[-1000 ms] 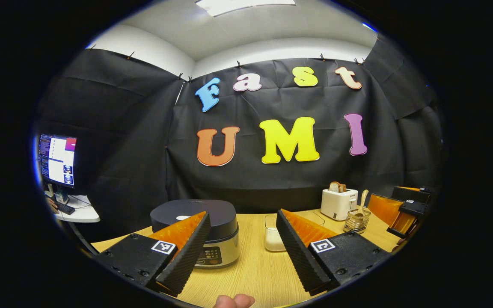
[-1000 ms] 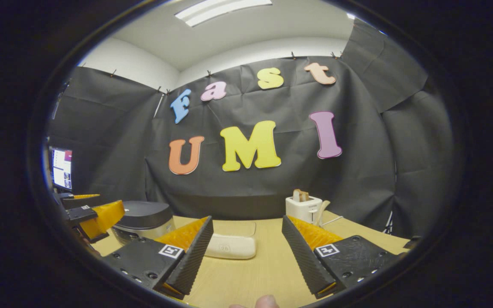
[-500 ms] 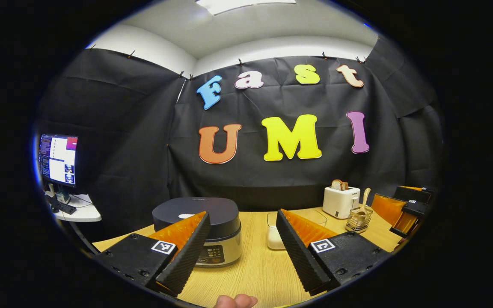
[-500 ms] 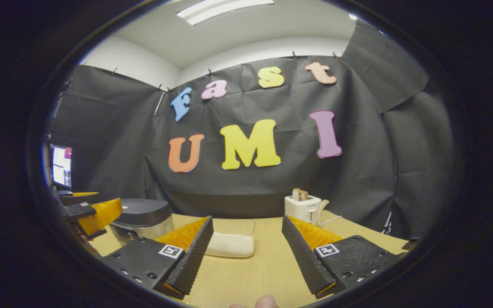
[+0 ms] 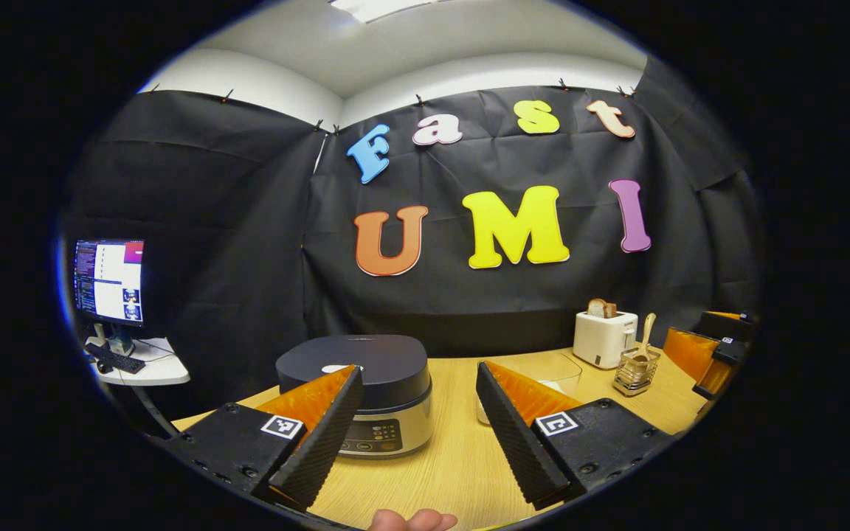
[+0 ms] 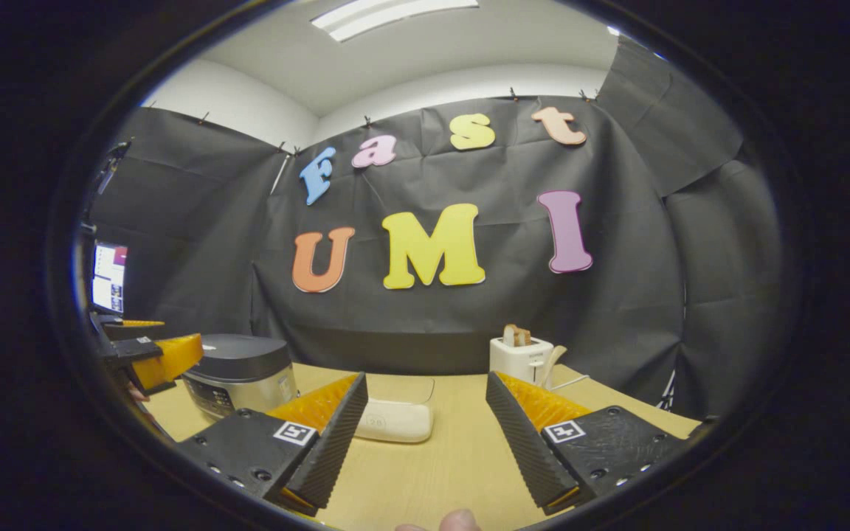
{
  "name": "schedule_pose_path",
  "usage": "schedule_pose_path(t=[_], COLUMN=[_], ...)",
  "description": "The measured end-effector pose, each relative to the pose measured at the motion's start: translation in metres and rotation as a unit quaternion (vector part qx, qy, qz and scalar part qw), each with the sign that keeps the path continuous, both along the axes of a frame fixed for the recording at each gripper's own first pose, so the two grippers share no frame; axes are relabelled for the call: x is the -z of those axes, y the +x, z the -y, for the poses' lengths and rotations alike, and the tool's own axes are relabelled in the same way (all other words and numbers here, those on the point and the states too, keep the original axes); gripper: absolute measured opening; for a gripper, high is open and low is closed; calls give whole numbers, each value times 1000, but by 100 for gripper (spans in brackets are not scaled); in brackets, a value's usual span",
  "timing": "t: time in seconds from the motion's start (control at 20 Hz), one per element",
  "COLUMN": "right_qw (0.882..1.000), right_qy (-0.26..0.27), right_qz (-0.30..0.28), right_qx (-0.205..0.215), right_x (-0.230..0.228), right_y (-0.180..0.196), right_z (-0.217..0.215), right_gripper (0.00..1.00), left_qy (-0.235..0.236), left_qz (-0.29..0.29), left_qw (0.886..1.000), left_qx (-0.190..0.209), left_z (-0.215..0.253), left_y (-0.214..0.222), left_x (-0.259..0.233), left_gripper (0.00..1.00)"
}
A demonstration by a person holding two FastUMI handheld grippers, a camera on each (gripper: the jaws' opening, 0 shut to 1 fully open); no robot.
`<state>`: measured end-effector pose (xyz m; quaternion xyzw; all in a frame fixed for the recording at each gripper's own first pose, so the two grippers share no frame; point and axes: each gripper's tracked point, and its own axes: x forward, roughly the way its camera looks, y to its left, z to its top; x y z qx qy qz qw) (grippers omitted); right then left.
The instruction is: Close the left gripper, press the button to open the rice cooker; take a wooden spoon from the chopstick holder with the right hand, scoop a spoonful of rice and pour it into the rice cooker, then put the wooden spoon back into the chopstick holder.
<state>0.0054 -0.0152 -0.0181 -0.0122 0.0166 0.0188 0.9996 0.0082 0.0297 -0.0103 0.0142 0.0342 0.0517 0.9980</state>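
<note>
Table [image 5: 440,472]: carries everything named below, with the booth wall behind it.
Rice cooker [image 5: 366,391]: left part of the table, lid down — just beyond the left gripper [image 5: 414,402].
Clear container [image 5: 550,369]: right of the rice cooker, mid table, partly hidden behind the left gripper.
Toaster [image 5: 603,338]: far right, near the wall, with bread [image 5: 602,307] in its slot.
Chopstick holder [image 5: 635,369]: just right of the toaster, nearer — wooden spoon [image 5: 645,335] standing in it.
Right gripper [image 6: 425,413]: over the near table, right of the chopstick holder.
Monitor [image 5: 109,280]: far left, on a separate side desk [image 5: 146,369] with a keyboard [image 5: 116,361].
</note>
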Motion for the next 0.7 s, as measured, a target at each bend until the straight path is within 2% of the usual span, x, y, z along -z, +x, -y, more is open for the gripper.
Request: schedule_pose_path(t=[0.15, 0.2, 0.25, 0.3, 0.35, 0.4, 0.55, 0.65, 0.7], right_qw=[1000, 1000, 1000, 1000, 1000, 1000, 1000, 1000, 1000], right_qy=[-2, -1, 1, 5, 8, 10, 5, 0, -1], right_qz=[-2, -2, -2, -3, -5, -6, -4, 3, 5], right_qx=[1, 5, 7, 9, 9, 6, 4, 3, 2], right_x=[6, 7, 9, 11, 12, 14, 13, 10, 10], right_y=[-2, -2, -3, -3, -3, -3, -4, -5, -6], right_z=[17, 24, 29, 33, 36, 38, 44, 47, 49], right_gripper=[96, 92, 96, 96, 96, 95, 96, 92, 96], left_qy=[15, 15, 8, -5, -18, -28, -55, -82, -95], left_qz=[-16, -26, -39, -55, -70, -85, -136, -173, -192], left_qw=[1000, 999, 999, 998, 997, 996, 989, 981, 976], left_qx=[-18, -21, -18, -13, -14, -19, -29, -31, -31], left_z=[-26, -36, -44, -50, -58, -70, -97, -107, -111], left_y=[9, 13, 20, 24, 28, 34, 50, 61, 66], left_x=[-9, -9, -11, -11, -11, -11, -7, -2, 2], left_gripper=[98, 98, 98, 98, 92, 98, 98, 91, 80])
